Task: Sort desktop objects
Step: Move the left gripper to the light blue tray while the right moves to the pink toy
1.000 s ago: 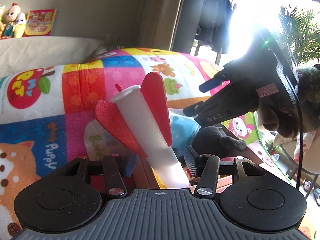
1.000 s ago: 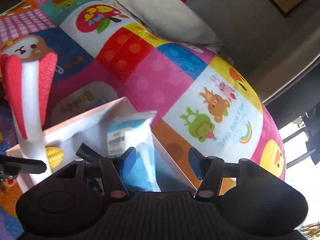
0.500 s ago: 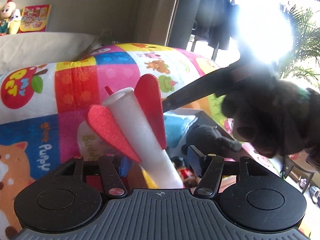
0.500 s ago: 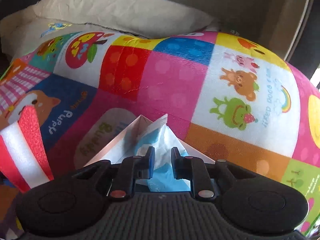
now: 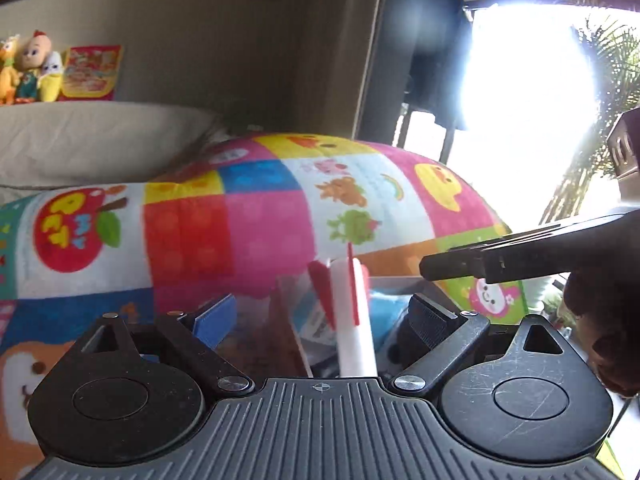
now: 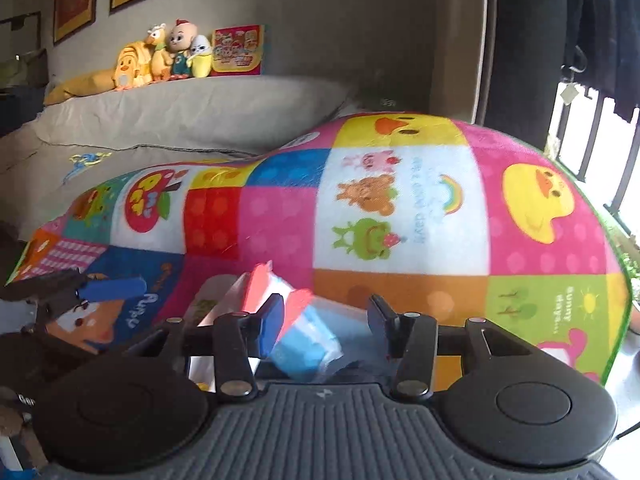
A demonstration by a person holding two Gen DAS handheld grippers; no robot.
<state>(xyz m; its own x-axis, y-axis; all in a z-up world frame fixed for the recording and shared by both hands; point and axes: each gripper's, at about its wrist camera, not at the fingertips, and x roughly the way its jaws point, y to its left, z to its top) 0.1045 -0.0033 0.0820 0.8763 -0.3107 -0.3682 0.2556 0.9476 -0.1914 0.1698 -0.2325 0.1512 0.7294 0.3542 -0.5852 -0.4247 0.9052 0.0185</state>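
The left gripper (image 5: 322, 316) just opened wide off the foam rocket (image 5: 354, 320); the right gripper (image 6: 326, 322) opened, empty; foam's light, squashy; grab its white middle.

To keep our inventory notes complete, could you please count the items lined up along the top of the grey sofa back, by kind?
Soft toys: 4 (duck, chick, doll, banana)
Red picture card: 1
Total: 5
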